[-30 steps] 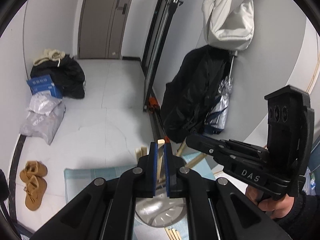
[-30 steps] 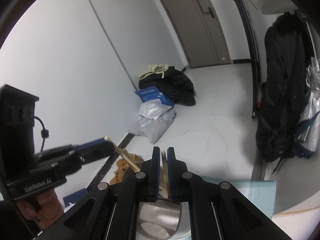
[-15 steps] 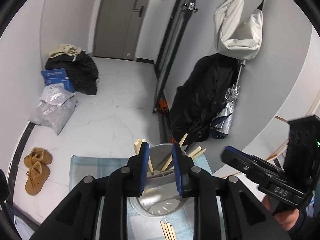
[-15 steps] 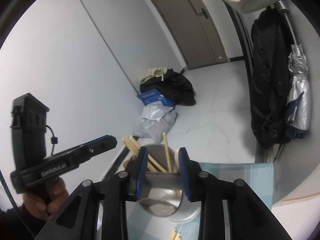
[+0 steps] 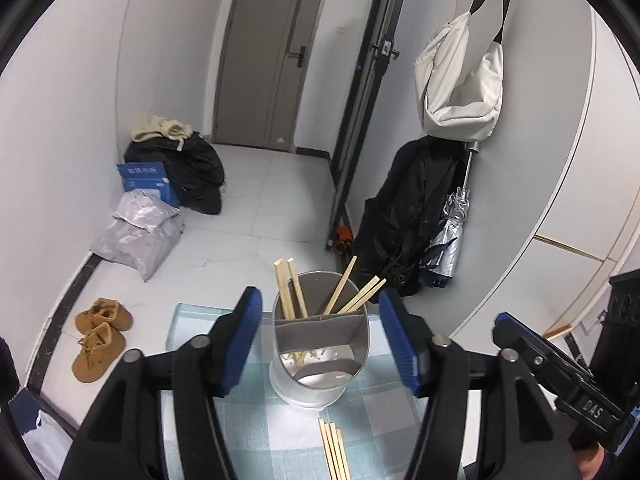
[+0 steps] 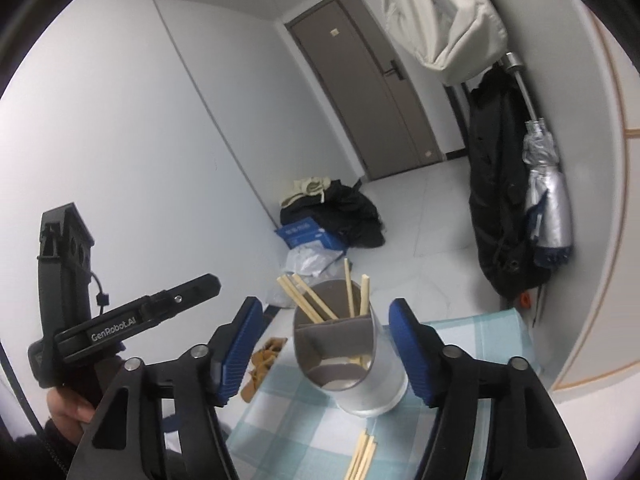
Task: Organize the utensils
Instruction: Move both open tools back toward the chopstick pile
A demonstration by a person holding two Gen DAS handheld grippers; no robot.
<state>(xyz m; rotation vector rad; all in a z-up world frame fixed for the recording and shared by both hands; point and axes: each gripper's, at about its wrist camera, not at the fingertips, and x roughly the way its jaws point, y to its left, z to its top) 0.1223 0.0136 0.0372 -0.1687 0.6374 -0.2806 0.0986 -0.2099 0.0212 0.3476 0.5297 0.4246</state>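
While both sets of jaws were opening, neither had anything pressed in its pads: the left gripper [image 5: 320, 344] stood spread wide with the metal utensil holder [image 5: 318, 360] seen in the gap between its blue pads but well beyond them, and the right gripper [image 6: 326, 346] framed the same holder [image 6: 352, 364] the same way, empty. The holder stood upright on a blue checked cloth [image 5: 248, 420], its inside split by grey dividers, with wooden chopsticks [image 5: 290, 292] leaning out of the far compartments, some to the left and some to the right. A small bundle of loose chopsticks [image 5: 334, 450] lay flat on the cloth just in front of the holder, nearer the person. The left view showed the brown shoes [image 5: 100, 338] on the floor plainly, a grey parcel bag [image 5: 138, 236] and the whole of the white bag [image 5: 460, 92] hanging on the wall; it caught only the tip and body of the right gripper at its right edge. The right view instead showed the left gripper [image 6: 208, 286] from the side, with a hand [image 6: 68, 412] wrapped round its grip, and gave a closer look at the silver folded umbrella [image 6: 546, 196] beside the black coat [image 6: 496, 200]; the shoes were mostly hidden there behind a pad.
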